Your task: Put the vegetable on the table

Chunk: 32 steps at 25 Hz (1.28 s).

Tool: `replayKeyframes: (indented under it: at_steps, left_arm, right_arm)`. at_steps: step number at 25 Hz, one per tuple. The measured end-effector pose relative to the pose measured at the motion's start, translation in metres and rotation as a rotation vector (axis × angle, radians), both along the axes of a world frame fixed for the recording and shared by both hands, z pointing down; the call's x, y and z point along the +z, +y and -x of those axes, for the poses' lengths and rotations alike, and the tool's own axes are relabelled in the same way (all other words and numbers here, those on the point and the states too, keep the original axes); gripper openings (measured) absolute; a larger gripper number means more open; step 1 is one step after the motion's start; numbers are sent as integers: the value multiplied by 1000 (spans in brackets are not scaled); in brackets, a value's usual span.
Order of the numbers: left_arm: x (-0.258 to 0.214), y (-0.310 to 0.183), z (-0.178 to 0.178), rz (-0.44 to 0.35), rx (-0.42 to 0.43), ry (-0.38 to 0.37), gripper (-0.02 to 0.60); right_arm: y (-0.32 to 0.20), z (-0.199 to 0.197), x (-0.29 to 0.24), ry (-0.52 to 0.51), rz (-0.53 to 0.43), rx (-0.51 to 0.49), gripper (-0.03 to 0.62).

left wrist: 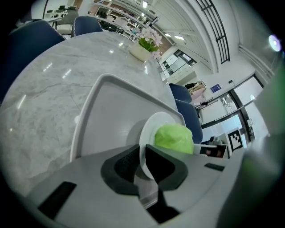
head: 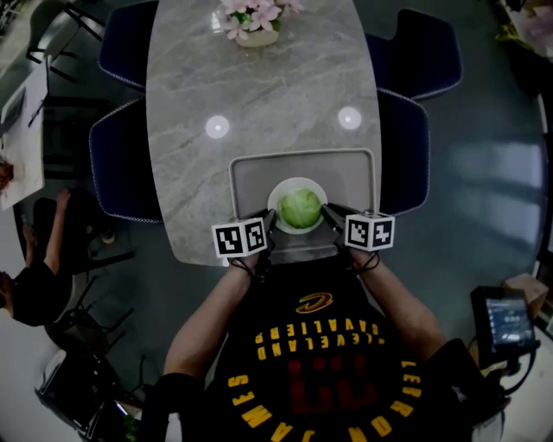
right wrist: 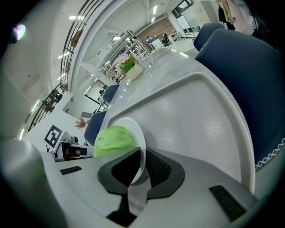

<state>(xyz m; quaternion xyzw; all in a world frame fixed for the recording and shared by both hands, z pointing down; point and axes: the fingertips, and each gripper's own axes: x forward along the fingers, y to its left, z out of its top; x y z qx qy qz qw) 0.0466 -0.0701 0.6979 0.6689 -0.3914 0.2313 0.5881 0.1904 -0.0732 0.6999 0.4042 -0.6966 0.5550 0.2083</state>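
- The long grey stone surface (head: 259,95) runs from 6 o'clock out to 12 o'clock. Its round near edge is right in front of the person. The middle is bare, with two bright round spots of light on it.
- Blue chairs (head: 121,164) stand tight against the long edges at 9 o'clock and 3 o'clock.
- The person's black shirt (head: 320,363) has yellow letters, upside down in the head view: "CLEVELAND CAVALIERS" and "LEBRON JAMES". A red "23" is in the middle.
- The grey tray (head: 251,177) sits at the near end of the surface, close to the 6 o'clock edge. A thin strip of stone shows at 9 o'clock, and at 3 o'clock the tray nearly meets the edge. Its raised rim goes all the way round.
- A flower pot (head: 257,22) stands at the far end, at 12 o'clock, well apart from the tray.
- The white plate (head: 278,194) is over the near half of the tray, with bare tray floor beyond it toward 12 o'clock.
- The green vegetable (head: 300,208) is a round ball in the middle of the plate, not on the surface.
- The left gripper (left wrist: 143,162) pinches the plate's rim at 9 o'clock, its fingers closed thin on it.
- The right gripper (right wrist: 141,167) pinches the rim at 3 o'clock the same way.
- Each gripper has a cube with black and white square marks.
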Motion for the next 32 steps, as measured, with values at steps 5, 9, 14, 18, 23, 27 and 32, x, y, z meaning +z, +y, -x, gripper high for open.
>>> replayKeyframes:
  at_steps: [5,9,14,18,23,27,32]
  left_arm:
    - [-7,-7,12,4,-54,26,43]
    - [-13,-15,25,10,-83,50,43]
    - [-20,-20,35,30,-84,101,38]
    - [-17,-20,38,47,-89,125,37]
    - [-19,-23,40,69,-96,151,37]
    - [-20,-35,43,89,-119,183,35]
    - [-25,-52,50,75,-113,178,35]
  right_arm:
    - [-17,12,-11,-35,-6,-5,40]
    - [-26,24,-17,-78,10,9,38]
    - [-30,34,-20,-125,44,29,37]
    - [-31,37,-20,-141,62,32,35]
    - [-36,39,-24,-141,60,27,34]
    - [-48,42,-26,-150,63,31,34]
    - [-66,49,-34,-150,45,18,34]
